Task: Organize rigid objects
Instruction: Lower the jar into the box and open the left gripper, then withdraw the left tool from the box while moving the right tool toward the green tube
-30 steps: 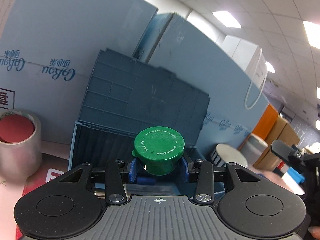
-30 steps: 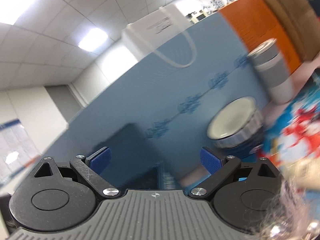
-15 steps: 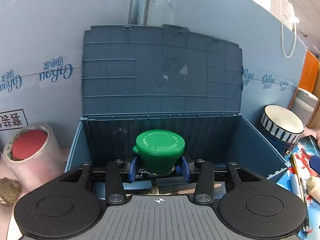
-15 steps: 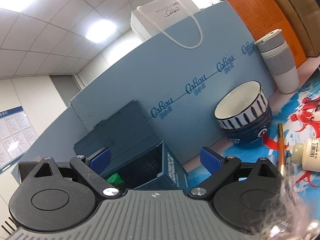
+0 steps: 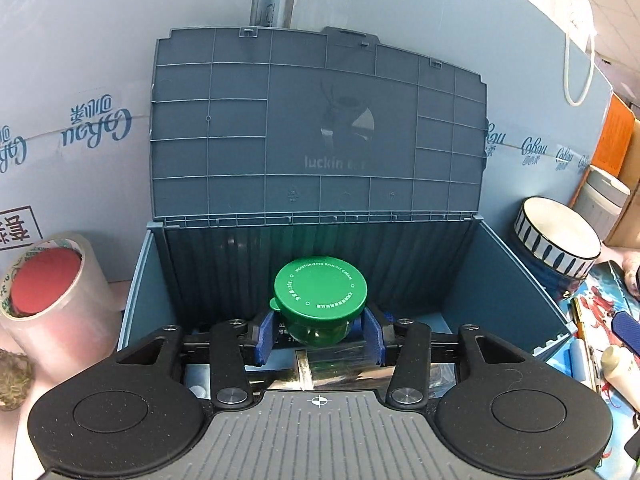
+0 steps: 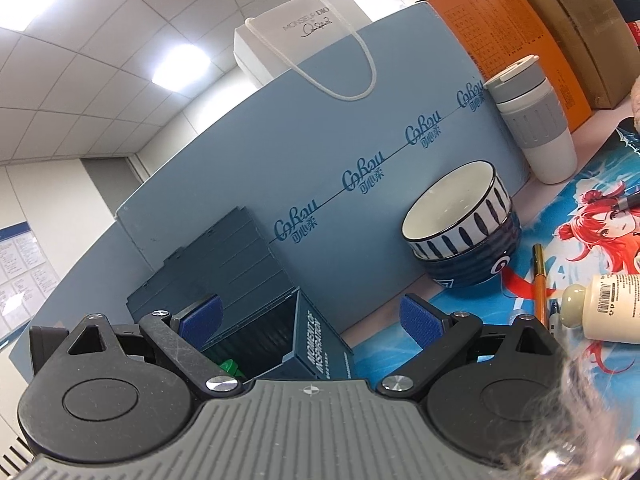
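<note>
Inside the open blue storage box [image 5: 516, 280], the left tool [image 5: 320, 334] is loosening its jaws, which have just been parting, around a green-lidded cream jar [image 5: 320, 300] sitting between the blue pads [image 5: 266, 334], apparently no longer squeezed. The right tool [image 6: 310, 314] is waiting wide open and empty over the counter [image 6: 400, 344], near the stacked bowls [image 6: 460, 232]. If the left tool is pulling back askew, a pad may be catching the jar and tipping it.
</note>
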`<action>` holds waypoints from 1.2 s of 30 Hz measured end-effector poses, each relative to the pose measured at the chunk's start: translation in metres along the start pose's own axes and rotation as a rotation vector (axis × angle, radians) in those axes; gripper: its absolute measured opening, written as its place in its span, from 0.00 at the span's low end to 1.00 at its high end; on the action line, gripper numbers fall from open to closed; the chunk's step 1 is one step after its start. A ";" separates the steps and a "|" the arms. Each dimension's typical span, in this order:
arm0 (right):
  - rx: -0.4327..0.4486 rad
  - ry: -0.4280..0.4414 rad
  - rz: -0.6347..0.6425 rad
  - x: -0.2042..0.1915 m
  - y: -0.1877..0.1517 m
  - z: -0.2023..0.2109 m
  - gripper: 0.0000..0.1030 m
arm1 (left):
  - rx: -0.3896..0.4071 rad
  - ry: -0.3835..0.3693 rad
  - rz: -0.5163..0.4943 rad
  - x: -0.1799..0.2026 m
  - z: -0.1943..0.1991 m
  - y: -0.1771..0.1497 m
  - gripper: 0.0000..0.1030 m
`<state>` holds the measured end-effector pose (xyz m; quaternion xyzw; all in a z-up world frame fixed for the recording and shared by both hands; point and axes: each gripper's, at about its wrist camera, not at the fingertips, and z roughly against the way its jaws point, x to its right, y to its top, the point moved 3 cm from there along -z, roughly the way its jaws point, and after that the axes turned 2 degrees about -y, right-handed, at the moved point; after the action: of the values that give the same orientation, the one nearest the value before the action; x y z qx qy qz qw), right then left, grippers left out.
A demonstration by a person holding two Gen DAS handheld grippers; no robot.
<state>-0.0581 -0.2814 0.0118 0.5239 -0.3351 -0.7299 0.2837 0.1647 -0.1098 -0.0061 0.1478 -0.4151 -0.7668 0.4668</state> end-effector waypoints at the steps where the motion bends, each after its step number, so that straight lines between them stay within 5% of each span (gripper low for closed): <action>1: 0.000 -0.004 -0.003 0.001 0.000 0.000 0.93 | 0.003 -0.005 0.000 0.001 0.001 -0.001 0.52; 4: -0.003 -0.014 -0.007 0.003 0.000 -0.001 0.93 | 0.014 -0.043 0.005 0.000 0.007 -0.003 0.65; 9: -0.004 -0.023 -0.011 0.006 0.000 -0.001 0.93 | 0.030 -0.089 0.039 -0.006 0.016 -0.003 0.67; 12: -0.002 -0.029 -0.014 0.008 0.000 -0.001 0.93 | 0.040 -0.151 0.073 -0.010 0.025 -0.002 0.77; 20: 0.000 -0.042 -0.024 0.012 0.001 0.000 0.93 | 0.062 -0.304 0.194 -0.030 0.048 0.004 0.78; 27: 0.001 -0.053 -0.022 0.014 0.002 0.000 0.93 | 0.102 -0.327 0.216 -0.025 0.063 0.005 0.89; 36: 0.019 -0.076 0.032 0.012 0.001 0.004 0.93 | 0.153 -0.347 0.169 -0.012 0.087 0.008 0.90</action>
<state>-0.0652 -0.2898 0.0065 0.4932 -0.3608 -0.7414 0.2773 0.1230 -0.0580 0.0514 0.0130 -0.5575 -0.7050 0.4383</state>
